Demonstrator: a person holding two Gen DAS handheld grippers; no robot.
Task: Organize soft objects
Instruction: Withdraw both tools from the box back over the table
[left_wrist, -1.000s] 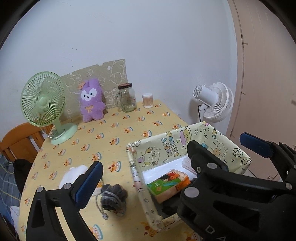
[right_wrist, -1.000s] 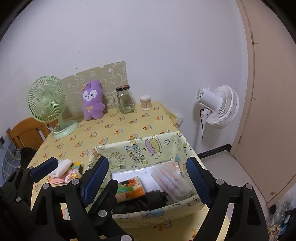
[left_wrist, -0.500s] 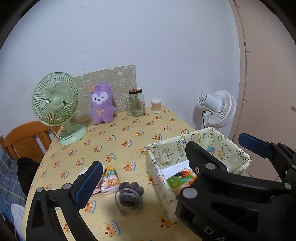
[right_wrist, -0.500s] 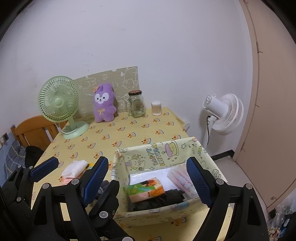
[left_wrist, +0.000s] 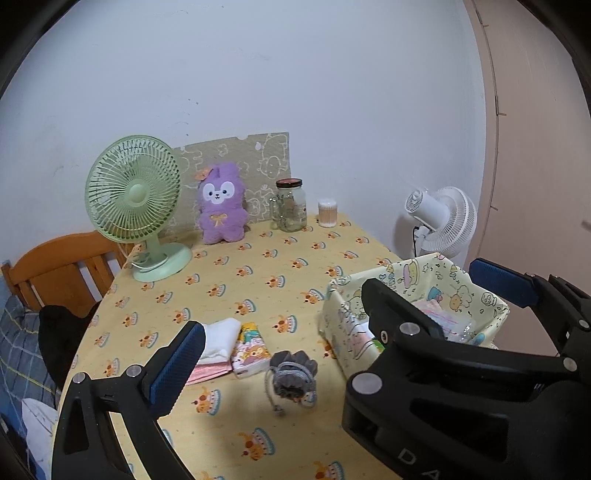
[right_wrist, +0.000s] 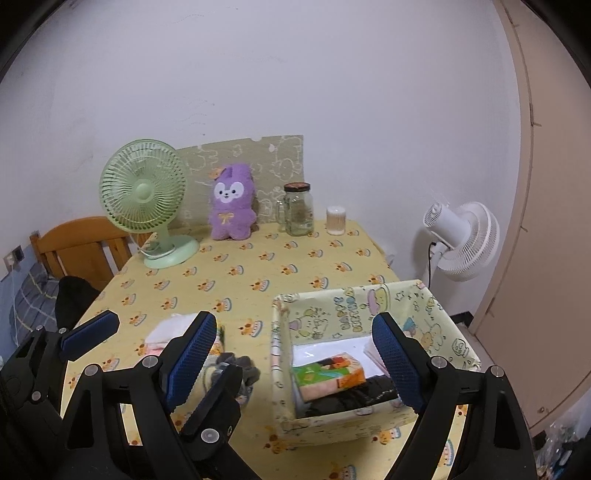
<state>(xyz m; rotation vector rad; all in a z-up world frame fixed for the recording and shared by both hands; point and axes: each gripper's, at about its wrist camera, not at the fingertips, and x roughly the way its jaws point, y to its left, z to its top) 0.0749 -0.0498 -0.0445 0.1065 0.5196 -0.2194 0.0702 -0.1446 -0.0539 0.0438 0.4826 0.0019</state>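
1. Nearest us, the right gripper (right_wrist: 295, 354) has its fingers (right_wrist: 393, 356) spread wide and empty; its right finger hides part of the fabric basket (right_wrist: 354, 302) at the counter's near right corner.
2. The left gripper (left_wrist: 332, 325) also has its fingers spread with nothing between them; in its own view the right gripper's black frame blocks most of the basket's inside.
3. Inside the basket we see a colourful tissue pack (right_wrist: 328, 371) and something dark below it that we cannot identify; a pinkish packet at the right wall is mostly covered.
4. Left of the basket on the counter (left_wrist: 236, 273) lies a grey drawstring pouch (left_wrist: 293, 376), then a cartoon tissue pack (left_wrist: 251, 349), then folded white cloth (left_wrist: 219, 338) over something pink, partly hidden by the left finger.
5. Along the far edge stand a green fan (left_wrist: 135, 192), a purple plush (left_wrist: 221, 203), a glass jar (left_wrist: 290, 205) and a cotton-swab tub (left_wrist: 327, 212).
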